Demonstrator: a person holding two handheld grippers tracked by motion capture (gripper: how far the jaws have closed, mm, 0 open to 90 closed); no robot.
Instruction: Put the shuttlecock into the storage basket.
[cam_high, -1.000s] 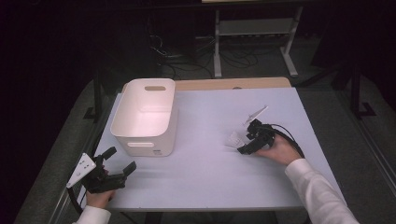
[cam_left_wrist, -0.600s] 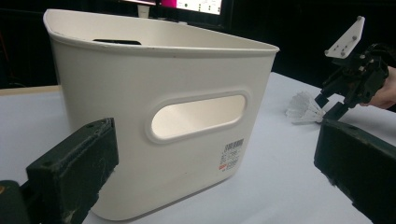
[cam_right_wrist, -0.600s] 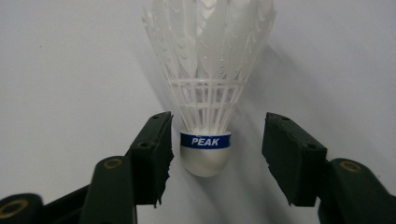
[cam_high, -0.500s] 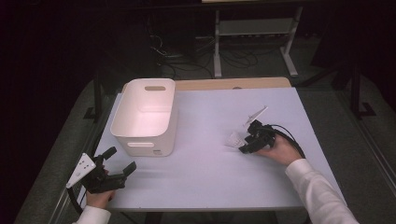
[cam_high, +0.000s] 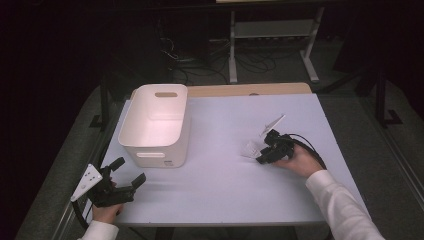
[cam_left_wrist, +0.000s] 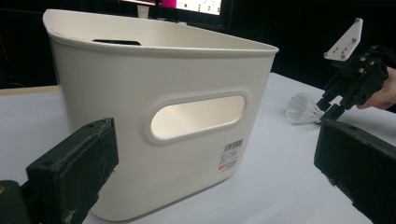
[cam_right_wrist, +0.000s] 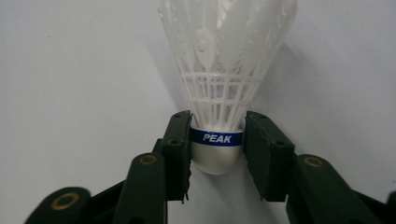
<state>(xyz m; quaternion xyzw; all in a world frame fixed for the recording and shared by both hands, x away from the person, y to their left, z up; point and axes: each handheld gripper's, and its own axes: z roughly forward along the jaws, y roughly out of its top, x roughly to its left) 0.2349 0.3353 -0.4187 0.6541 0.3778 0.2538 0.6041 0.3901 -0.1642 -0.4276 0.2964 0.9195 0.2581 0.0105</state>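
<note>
Right gripper: jaws closed on the cork base of the white shuttlecock, which lay on the table.
Left gripper: jaws spread wide, empty, near the white bin.

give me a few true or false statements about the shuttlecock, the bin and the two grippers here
1. The right gripper has its jaws on either side of the shuttlecock, at its cork base. True.
2. The shuttlecock is inside the white bin. False: it lies on the table, right of the bin.
3. The left gripper is shut on the bin's handle slot. False: its jaws stand wide open, short of the bin.
4. The band on the shuttlecock's base reads PEAK. True.
5. The bin lies tipped on its side. False: it stands upright, opening up.
</note>
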